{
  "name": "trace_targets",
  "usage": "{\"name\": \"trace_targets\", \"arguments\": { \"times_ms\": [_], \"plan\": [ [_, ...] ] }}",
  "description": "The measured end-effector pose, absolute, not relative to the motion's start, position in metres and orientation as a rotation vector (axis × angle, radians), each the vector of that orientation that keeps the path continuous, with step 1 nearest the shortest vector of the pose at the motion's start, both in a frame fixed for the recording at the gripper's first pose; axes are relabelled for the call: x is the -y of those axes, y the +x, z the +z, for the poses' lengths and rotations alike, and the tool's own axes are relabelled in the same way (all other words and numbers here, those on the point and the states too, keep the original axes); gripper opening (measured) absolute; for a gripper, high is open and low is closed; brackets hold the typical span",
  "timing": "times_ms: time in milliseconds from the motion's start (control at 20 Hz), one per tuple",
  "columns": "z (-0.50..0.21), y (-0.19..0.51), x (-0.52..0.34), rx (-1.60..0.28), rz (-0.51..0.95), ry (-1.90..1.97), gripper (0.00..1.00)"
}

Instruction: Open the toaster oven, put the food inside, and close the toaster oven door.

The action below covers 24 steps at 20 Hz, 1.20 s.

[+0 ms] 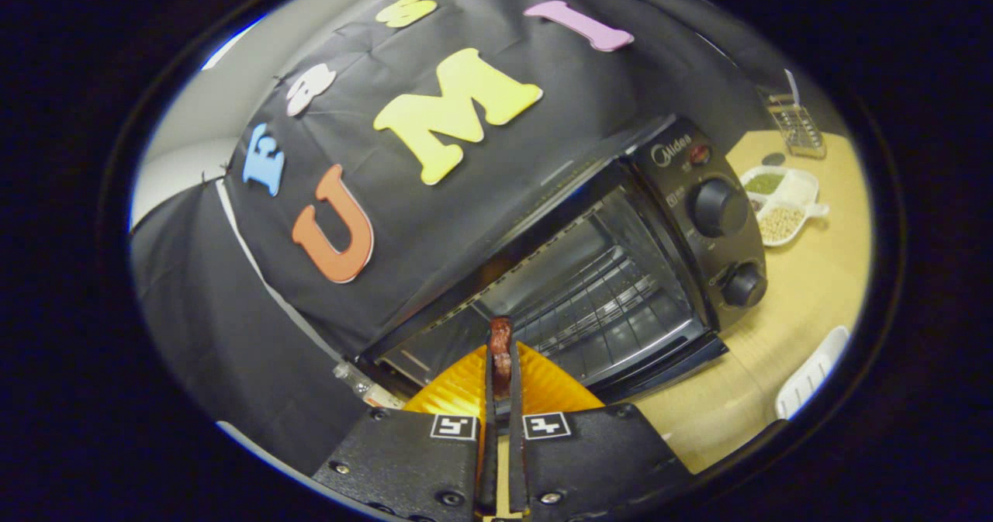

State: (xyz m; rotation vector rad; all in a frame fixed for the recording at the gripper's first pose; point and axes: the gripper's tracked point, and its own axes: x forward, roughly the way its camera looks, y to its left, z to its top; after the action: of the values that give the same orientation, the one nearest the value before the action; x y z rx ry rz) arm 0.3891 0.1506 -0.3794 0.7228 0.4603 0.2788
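Observation:
The black toaster oven [589,274] stands open just ahead of my fingers, its cavity and wire rack [597,297] exposed. My gripper [502,349] is shut on the rim of an orange ridged plate [555,386], which it holds at the oven's mouth. A reddish-brown piece of food [501,343] lies on the plate at the fingertips. The plate hides the oven door's front edge. Two knobs [717,206] sit on the control panel beside the cavity.
The oven stands on a wooden table [783,312]. Beyond its control panel are a white divided dish [807,188] of beans and peas and a wire metal basket [799,126]. A white object [811,375] lies near the table's edge. Black cloth hangs behind the oven.

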Motion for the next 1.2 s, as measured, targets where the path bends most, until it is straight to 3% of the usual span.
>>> {"name": "trace_targets", "arguments": {
  "times_ms": [300,550,800,1200],
  "plan": [
    [-0.402,0.418,-0.124,-0.485,0.158,0.594,0.14],
    [-0.403,0.411,-0.091,-0.489,0.061,0.395,0.38],
    [-0.389,0.364,-0.072,-0.478,0.039,0.181,0.51],
    [-0.414,0.256,-0.104,-0.547,0.093,-0.013,0.91]
  ]
}}
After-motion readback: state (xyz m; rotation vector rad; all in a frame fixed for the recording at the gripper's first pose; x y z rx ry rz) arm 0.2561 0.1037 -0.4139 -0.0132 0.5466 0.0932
